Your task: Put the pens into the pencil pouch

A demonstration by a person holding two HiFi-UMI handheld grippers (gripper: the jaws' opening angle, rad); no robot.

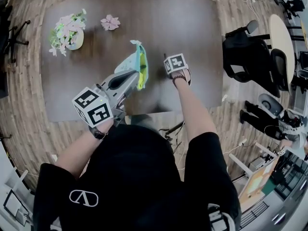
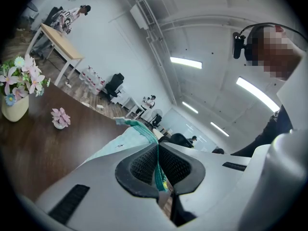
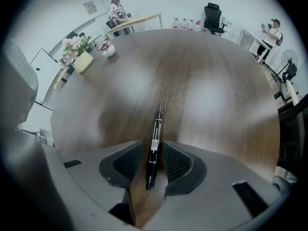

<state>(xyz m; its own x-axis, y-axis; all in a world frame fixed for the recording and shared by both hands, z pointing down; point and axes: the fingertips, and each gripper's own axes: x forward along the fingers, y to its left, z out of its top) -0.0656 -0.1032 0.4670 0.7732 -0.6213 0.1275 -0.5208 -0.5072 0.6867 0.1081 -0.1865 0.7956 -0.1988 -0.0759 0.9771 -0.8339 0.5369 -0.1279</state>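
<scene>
A black pen [image 3: 155, 138] lies flat on the dark wooden table [image 3: 207, 76], pointing away from me. My right gripper [image 3: 153, 163] points steeply down over it, jaws straddling the pen's near end with a thin gap on each side, so it is open. In the head view the right gripper [image 1: 177, 74] stands just right of the pouch. The pencil pouch [image 1: 138, 64] is pale teal with a yellow-green lining, and it is lifted off the table. My left gripper [image 2: 158, 170] is shut on the pouch's [image 2: 126, 137] teal edge.
A cream vase of flowers [image 1: 67, 32] and a small pink flower [image 1: 110, 22] sit at the table's [image 1: 192, 18] far left. Black office chairs [image 1: 250, 57] stand to the right of the table. The table's near edge is close to my body.
</scene>
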